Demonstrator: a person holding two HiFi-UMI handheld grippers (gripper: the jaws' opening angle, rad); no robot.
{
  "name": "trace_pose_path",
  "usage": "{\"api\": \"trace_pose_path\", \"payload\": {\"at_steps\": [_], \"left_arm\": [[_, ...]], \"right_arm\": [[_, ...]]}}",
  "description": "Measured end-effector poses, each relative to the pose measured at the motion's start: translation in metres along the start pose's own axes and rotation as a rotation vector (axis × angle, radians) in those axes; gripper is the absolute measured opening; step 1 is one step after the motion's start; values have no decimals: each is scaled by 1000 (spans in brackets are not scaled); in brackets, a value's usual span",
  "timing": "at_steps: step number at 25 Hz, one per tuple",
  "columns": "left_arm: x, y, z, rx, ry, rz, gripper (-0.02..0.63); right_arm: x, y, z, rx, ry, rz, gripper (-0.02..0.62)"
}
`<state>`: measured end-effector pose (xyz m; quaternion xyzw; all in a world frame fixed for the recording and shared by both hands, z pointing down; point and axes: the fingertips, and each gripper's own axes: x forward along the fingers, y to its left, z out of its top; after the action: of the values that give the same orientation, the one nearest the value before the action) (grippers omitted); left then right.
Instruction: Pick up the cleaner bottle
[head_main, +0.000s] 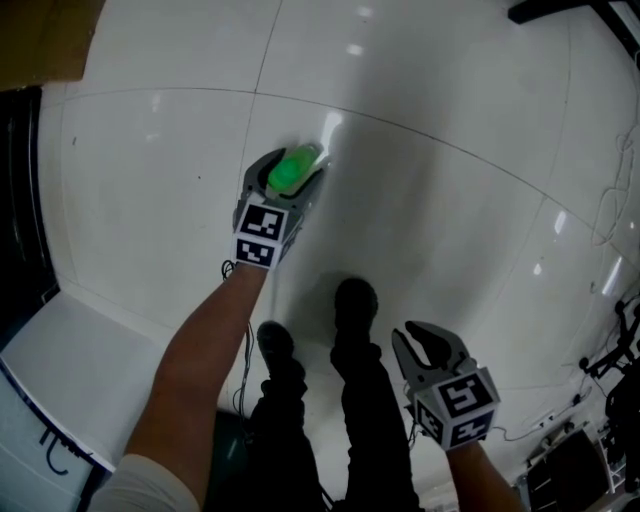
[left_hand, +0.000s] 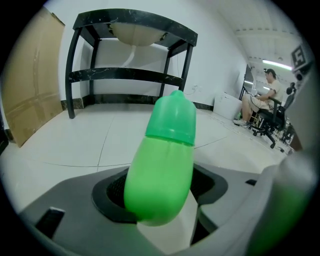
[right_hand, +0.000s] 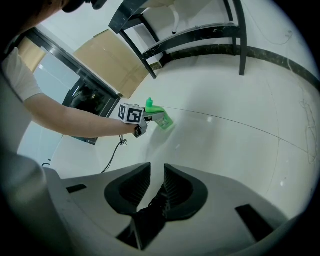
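Above the floor (head_main: 470, 190) at 11 o'clock, one left claw (head_main: 296, 162), forearm outstretched, clamped one green cleaner bottle (left_hand: 160, 170). At 5 o'clock, one right claw (head_main: 410, 334) hung empty, jaws barely parted.

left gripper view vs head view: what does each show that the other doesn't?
Left gripper view only: a seated person far right, and the shelves of the black stand. Head view only: the right gripper, empty, and the holder's shoes. Both: the green cleaner bottle clamped in the left gripper, and the white tiled floor.
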<state>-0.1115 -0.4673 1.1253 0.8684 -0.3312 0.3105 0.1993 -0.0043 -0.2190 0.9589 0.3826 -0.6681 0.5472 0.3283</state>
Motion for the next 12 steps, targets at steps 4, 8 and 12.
{"api": "trace_pose_path", "payload": {"at_steps": [4,8,12], "left_arm": [[8,1,2,22,-4,-10,308],[11,3,6,28,-17,-1,306],[10,2,3,29,-7,-9,279]], "right_arm": [[4,-3,-2,-1,-6,4,91],[6,-4,-4,5,-7,2,91],[7,-2,-4,20,-15,8,91]]}}
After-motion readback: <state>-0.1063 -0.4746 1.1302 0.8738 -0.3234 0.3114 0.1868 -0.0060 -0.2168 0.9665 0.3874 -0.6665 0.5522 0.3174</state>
